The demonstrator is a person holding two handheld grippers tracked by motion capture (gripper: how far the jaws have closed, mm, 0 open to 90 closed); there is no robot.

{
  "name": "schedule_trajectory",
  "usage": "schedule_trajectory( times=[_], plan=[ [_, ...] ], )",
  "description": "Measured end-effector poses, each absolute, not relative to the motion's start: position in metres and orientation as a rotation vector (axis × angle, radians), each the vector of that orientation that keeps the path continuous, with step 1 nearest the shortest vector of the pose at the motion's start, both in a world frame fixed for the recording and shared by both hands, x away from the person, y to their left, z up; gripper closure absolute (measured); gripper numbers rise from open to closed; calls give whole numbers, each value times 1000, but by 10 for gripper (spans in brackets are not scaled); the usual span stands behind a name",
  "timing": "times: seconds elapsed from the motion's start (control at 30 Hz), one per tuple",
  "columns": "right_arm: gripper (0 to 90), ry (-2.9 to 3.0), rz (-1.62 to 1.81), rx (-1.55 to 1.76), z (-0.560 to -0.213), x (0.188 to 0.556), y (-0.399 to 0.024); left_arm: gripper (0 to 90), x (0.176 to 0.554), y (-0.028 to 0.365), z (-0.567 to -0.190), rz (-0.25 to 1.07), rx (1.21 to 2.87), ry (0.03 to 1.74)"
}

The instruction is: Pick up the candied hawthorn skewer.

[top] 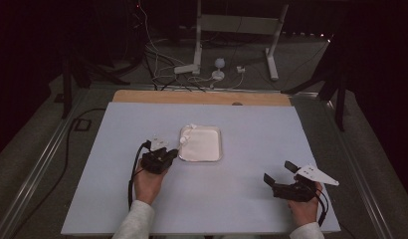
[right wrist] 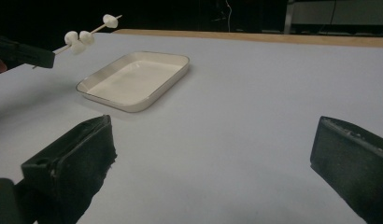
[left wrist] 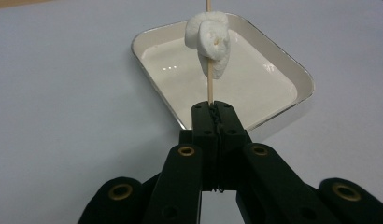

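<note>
Dark room all around, cables trailing on the floor beyond a pale sheet covering the table [top: 242, 199]. Sitting near the middle of that sheet is a shallow white tray [top: 202, 144], and nothing is lying in it. The left gripper [top: 168, 157] is hovering at the tray's nine o'clock edge, jaws pinched tight on a thin wooden skewer [left wrist: 209, 91] carrying marshmallows [left wrist: 209, 39], the stick pointing out over the tray towards one o'clock. The right gripper [top: 279, 178] is waiting well apart at the tray's four o'clock, jaws standing wide with nothing between them. Now the risk, as I'm judging it: that skewer is being held only at its very end, so any tilt could be letting it swivel in the pads, and the soft marshmallows could be sliding off short of the tray.
</note>
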State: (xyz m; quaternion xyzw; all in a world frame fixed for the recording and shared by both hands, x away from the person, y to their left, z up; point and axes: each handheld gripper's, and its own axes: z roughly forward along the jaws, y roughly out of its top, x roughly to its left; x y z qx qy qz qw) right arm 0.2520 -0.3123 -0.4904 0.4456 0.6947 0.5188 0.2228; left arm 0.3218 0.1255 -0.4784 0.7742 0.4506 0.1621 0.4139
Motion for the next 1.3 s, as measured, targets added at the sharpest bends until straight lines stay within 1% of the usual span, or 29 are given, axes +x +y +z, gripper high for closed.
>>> schedule_trajectory(
  times=[0.27,0.43,0.53,0.67,0.73,0.77,0.83,1.3],
  plan=[
    [0,1935,1438,1173,-474,256,-305,900,308,133,-470,425,1914,1083],
    [0,1947,1468,1134,-455,268,-293,900,302,135,-467,444,1904,1048],
    [0,1960,1476,1120,-451,273,-288,900,299,136,-466,455,1900,1034],
    [0,2011,1503,1095,-438,288,-270,900,295,138,-463,460,1885,1020],
    [0,2022,1504,1092,-436,290,-267,900,294,137,-463,459,1882,1015],
    [0,2043,1507,1076,-430,296,-258,900,294,137,-463,459,1881,1010],
    [0,2050,1507,1072,-429,298,-255,900,294,136,-463,453,1877,1004],
    [0,2104,1567,1008,-411,332,-202,900,293,132,-465,447,1869,976]
  ],
)
